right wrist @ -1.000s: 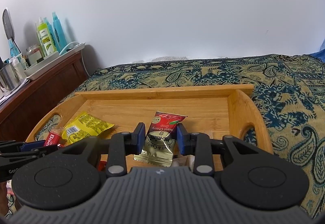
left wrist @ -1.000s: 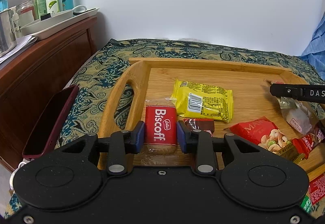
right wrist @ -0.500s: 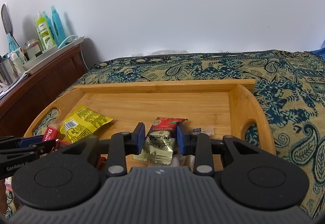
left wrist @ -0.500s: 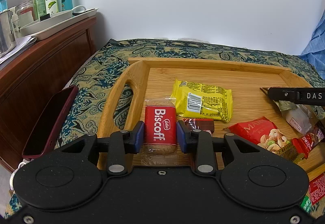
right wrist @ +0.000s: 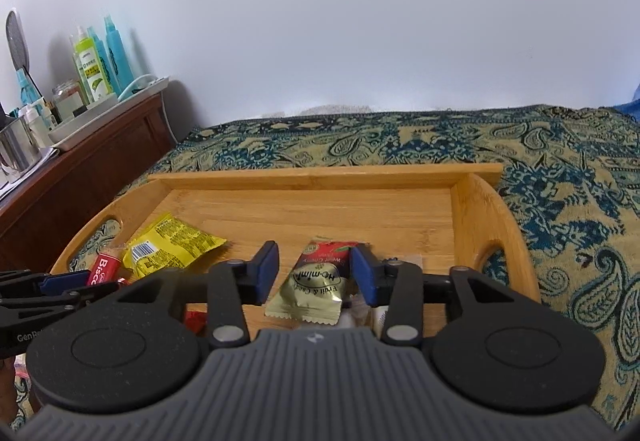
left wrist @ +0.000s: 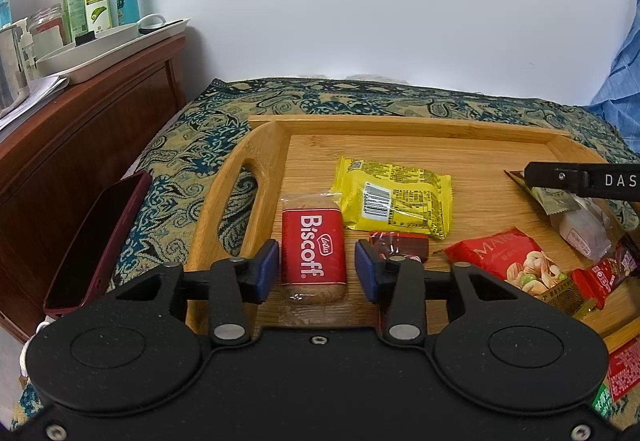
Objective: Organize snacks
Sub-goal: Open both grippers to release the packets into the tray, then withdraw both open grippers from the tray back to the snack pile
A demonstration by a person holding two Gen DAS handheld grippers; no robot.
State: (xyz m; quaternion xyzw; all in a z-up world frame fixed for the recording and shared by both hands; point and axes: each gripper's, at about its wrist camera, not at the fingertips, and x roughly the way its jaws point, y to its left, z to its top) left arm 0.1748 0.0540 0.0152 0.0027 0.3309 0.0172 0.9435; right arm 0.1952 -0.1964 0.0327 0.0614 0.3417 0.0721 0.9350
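Observation:
A red Biscoff biscuit pack [left wrist: 313, 251] lies on the wooden tray [left wrist: 256, 145] near its left handle. My left gripper [left wrist: 316, 269] straddles it; its jaws are opening and the blue pads stand clear of the pack on both sides. In the right wrist view a gold and red candy packet [right wrist: 318, 283] rests on the tray [right wrist: 472, 197]. My right gripper [right wrist: 314, 271] is around it with its jaws opening, a gap at the left pad. The left gripper's fingers [right wrist: 60, 281] show at the left edge there, and the right gripper's finger [left wrist: 580, 181] shows in the left view.
A yellow snack bag [left wrist: 394, 197], a small dark red wrapper [left wrist: 398, 245], a red nut bag [left wrist: 508, 261] and more wrappers [left wrist: 600, 269] lie on the tray. A dark red phone [left wrist: 100, 237] lies on the patterned cloth [left wrist: 180, 177]. A wooden dresser [left wrist: 80, 113] with bottles stands left.
Both grippers have opened: the left pads came off the Biscoff pack, the right pads came off the candy packet, which sank onto the tray. Neither hand has moved.

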